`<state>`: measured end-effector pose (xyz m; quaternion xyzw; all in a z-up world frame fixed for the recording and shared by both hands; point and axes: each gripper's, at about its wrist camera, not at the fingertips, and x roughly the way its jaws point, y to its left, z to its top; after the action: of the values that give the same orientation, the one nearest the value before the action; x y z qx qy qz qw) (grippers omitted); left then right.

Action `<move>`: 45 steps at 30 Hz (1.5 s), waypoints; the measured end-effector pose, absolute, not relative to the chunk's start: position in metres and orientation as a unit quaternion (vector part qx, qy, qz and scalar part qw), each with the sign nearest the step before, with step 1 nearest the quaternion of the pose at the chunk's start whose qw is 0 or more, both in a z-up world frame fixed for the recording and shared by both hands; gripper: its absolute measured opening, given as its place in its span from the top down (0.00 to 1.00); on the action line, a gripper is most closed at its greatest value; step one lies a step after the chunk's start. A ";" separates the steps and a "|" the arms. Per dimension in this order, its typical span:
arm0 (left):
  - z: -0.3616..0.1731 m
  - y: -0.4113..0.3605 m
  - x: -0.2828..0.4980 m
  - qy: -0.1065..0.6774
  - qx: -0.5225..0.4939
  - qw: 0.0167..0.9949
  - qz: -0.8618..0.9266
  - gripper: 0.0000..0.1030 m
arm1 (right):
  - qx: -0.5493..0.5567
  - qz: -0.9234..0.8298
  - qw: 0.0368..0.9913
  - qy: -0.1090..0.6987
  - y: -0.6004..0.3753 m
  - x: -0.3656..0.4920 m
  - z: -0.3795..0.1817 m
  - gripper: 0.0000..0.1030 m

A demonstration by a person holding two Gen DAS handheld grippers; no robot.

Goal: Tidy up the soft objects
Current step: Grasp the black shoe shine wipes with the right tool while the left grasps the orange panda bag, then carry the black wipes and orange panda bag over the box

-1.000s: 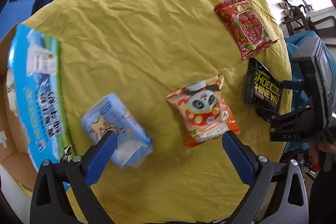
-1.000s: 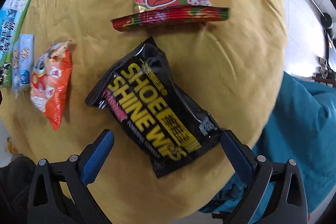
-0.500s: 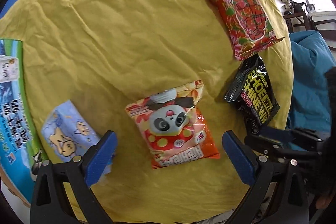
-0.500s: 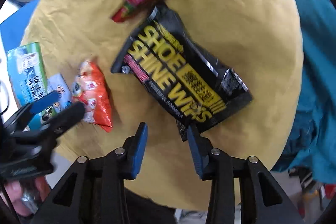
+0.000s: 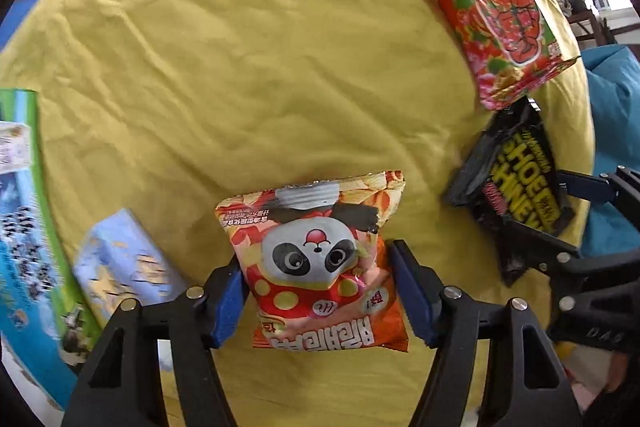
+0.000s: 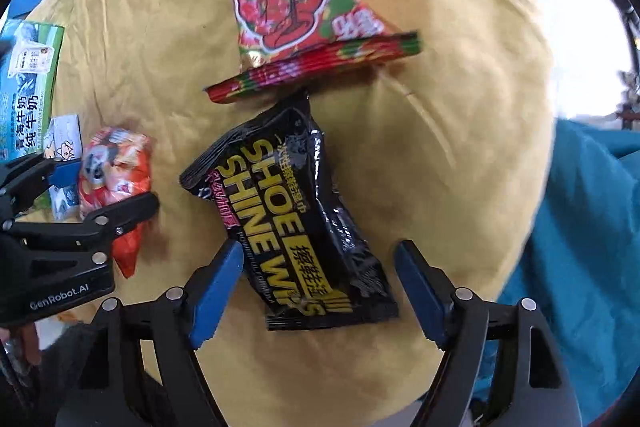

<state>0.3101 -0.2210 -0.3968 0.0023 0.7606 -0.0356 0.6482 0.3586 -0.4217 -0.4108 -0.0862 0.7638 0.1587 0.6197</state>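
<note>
Left gripper (image 5: pixel 316 291) jaws pinch the panda snack bag (image 5: pixel 320 259); right gripper (image 6: pixel 320 291) jaws straddle the black wipes pack (image 6: pixel 288 227), untouching.

We see a wrinkled yellow cloth (image 5: pixel 208 39) spread over the whole work surface, its creases running in every direction. In the right wrist view the same cloth looks paler and rounds off at its edge. At the left edge lies a blue and green milk carton box (image 5: pixel 24 211) printed with Chinese characters; it also shows at the far left of the right wrist view. Beyond the right edge of the cloth we see a teal fabric (image 6: pixel 584 235), bunched in folds. Farther off, a bright pale floor (image 6: pixel 576 27) shows behind the cloth's rim.
</note>
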 end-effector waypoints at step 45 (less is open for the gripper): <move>-0.356 -0.218 0.308 0.717 0.028 0.694 -0.054 0.50 | 0.051 -0.013 0.639 0.768 -0.401 0.316 -0.412 0.52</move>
<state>0.3081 -0.2177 -0.3556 0.0280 0.7171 -0.0538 0.6944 0.3164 -0.4014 -0.4122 0.0515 0.7677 -0.0125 0.6386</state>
